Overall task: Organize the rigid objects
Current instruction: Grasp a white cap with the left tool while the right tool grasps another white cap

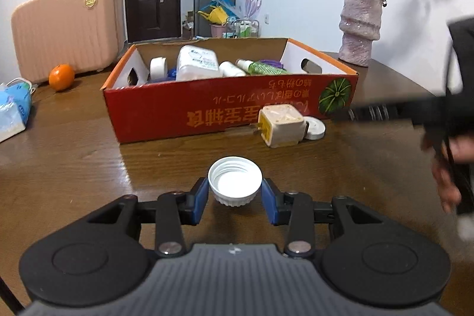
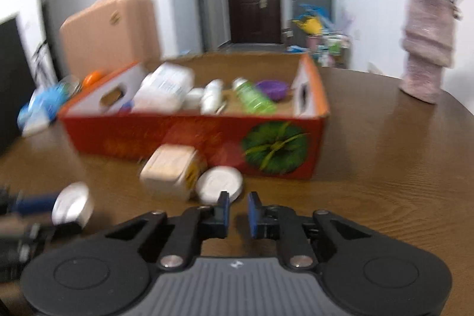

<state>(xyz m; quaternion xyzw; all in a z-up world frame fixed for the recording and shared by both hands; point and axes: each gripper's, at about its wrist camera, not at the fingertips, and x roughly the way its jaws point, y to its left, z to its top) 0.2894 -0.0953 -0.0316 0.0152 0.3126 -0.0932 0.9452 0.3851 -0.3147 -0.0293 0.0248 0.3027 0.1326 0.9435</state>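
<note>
My left gripper (image 1: 235, 191) is shut on a white ribbed bottle cap (image 1: 235, 182), open side up, just above the wooden table; the cap also shows in the right wrist view (image 2: 71, 205). Ahead stands a red cardboard box (image 1: 207, 108) (image 2: 189, 135) holding white bottles, a green spray bottle (image 2: 253, 99) and a purple bowl (image 2: 272, 88). In front of the box lie a cream plug adapter (image 1: 281, 125) (image 2: 170, 171) and a flat white round lid (image 1: 314, 128) (image 2: 217, 184). My right gripper (image 2: 238, 203) is narrowly open and empty, just short of the lid.
A pink vase of dried roses (image 1: 360, 25) (image 2: 426, 49) stands at the back right of the table (image 1: 74, 162). An orange (image 1: 61, 76), a pink suitcase (image 1: 68, 25) and a blue tissue pack (image 1: 13, 111) are at the left.
</note>
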